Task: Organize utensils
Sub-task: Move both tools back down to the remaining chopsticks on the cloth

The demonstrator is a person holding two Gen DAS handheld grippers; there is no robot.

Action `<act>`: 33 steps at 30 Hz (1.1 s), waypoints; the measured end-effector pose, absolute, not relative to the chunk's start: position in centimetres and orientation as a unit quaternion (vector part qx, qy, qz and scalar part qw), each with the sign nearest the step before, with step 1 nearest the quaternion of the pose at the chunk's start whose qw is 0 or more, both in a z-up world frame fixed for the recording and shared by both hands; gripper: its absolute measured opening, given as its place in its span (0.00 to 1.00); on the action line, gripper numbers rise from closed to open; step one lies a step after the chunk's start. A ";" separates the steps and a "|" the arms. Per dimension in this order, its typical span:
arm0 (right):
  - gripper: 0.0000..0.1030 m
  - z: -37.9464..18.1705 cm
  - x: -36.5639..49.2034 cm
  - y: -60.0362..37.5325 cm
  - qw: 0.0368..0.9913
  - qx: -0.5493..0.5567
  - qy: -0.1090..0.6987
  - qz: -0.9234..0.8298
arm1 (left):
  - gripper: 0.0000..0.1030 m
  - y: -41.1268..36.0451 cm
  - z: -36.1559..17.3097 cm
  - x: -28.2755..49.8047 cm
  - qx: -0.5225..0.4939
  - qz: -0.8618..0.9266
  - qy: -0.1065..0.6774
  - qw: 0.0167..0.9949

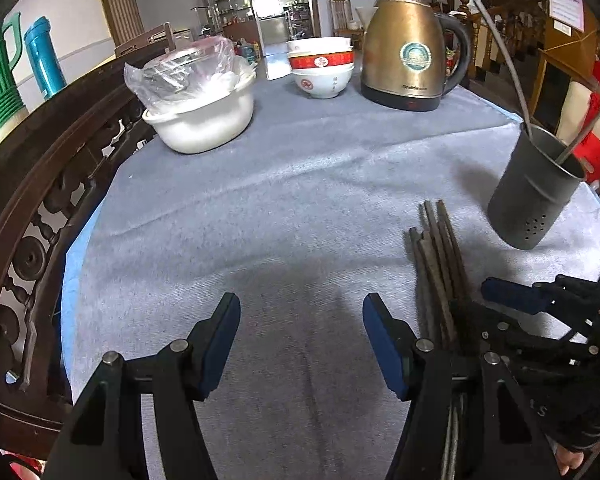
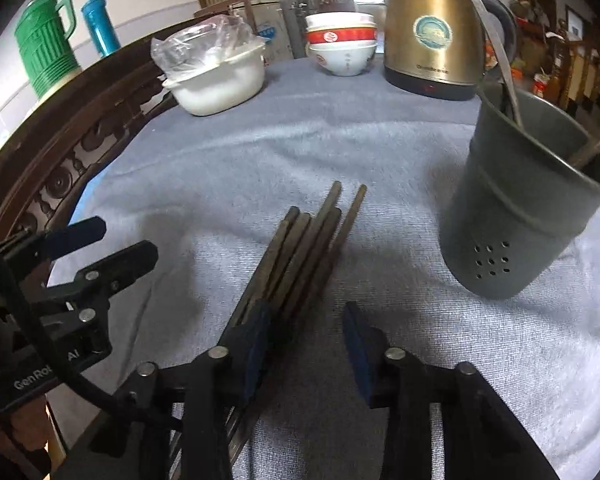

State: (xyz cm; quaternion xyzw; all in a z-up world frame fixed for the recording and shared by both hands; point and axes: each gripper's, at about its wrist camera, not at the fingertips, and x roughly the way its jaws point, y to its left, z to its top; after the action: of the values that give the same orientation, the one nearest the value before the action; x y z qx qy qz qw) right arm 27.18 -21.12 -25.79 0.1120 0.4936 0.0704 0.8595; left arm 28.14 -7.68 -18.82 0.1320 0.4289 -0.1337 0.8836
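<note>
Several dark chopsticks (image 2: 312, 240) lie in a bundle on the grey cloth, also seen in the left wrist view as chopsticks (image 1: 440, 256). My right gripper (image 2: 306, 316) is low over their near ends. Its jaws stand open, the left finger over the bundle and the right pad clear of it. A grey perforated utensil holder (image 2: 528, 208) stands to the right with metal utensil handles (image 2: 496, 52) sticking out; it shows in the left wrist view as holder (image 1: 536, 196). My left gripper (image 1: 300, 312) hovers open over bare cloth, left of the chopsticks, holding nothing.
At the far side of the table stand a brass kettle (image 1: 408, 60), stacked bowls (image 1: 322, 64) and a white basin (image 1: 204, 120) with a plastic-wrapped bowl. A carved wooden rail (image 1: 40, 208) runs along the left edge. A green jug (image 2: 46, 52) and blue bottle (image 2: 100, 24) stand beyond.
</note>
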 end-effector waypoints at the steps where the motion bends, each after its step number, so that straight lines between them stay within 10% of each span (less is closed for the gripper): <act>1: 0.37 -25.8 27.1 -21.3 0.861 0.104 0.494 0.063 | 0.63 -7.9 -18.7 28.0 0.134 -0.137 0.427 0.884; 22: 0.36 -26.5 25.7 -27.5 0.841 0.179 0.510 0.035 | 0.63 -12.2 -19.2 27.9 0.158 -0.165 0.431 0.873; 26: 0.17 -26.3 25.2 -27.6 0.842 0.190 0.502 0.052 | 0.63 -12.2 -19.9 28.7 0.154 -0.168 0.447 0.865; 33: 0.13 -26.4 24.4 -29.5 0.837 0.214 0.501 0.048 | 0.63 -11.4 -21.8 30.7 0.116 -0.194 0.501 0.835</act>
State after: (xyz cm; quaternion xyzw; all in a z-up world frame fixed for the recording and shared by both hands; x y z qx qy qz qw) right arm 24.39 -29.51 -26.38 0.2143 0.5008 0.0481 0.8372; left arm 30.71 -11.35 -21.77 0.1161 0.5011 -0.1936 0.8354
